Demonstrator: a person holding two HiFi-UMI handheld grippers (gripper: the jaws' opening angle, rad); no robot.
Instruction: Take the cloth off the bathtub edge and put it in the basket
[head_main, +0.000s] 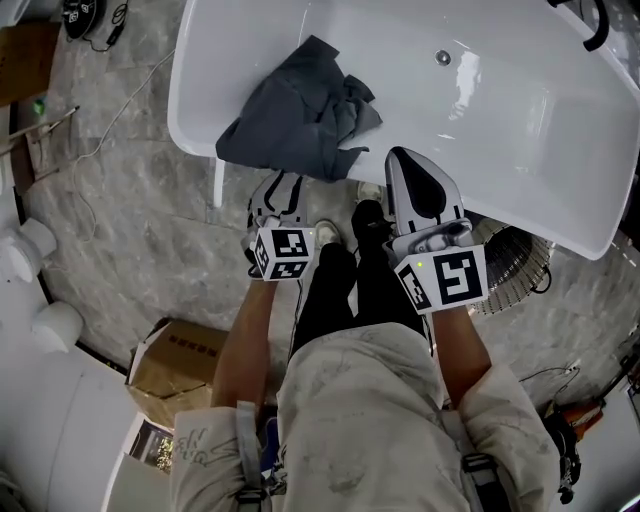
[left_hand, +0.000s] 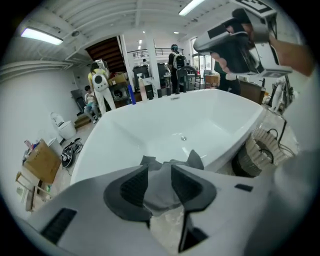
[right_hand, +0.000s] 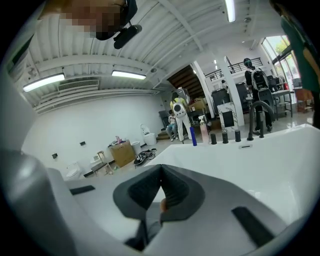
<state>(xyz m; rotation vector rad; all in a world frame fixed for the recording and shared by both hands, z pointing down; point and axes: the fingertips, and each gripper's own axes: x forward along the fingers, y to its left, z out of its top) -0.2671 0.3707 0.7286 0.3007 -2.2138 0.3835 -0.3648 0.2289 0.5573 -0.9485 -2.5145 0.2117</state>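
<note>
Hovering at the bathtub's (head_main: 520, 130) near rim: left tongs (left_hand: 160, 175), released, jaws apart, framing the cloth (head_main: 300, 110). Cloth: dark grey, crumpled over that rim. Right tongs (right_hand: 160, 170): clenched, empty, just beside it. Round basket (head_main: 515, 262): floor, right.

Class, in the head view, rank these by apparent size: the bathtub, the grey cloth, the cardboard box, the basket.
Bathtub
Grey cloth
Cardboard box and basket look about alike, the basket partly hidden under the bathtub.
</note>
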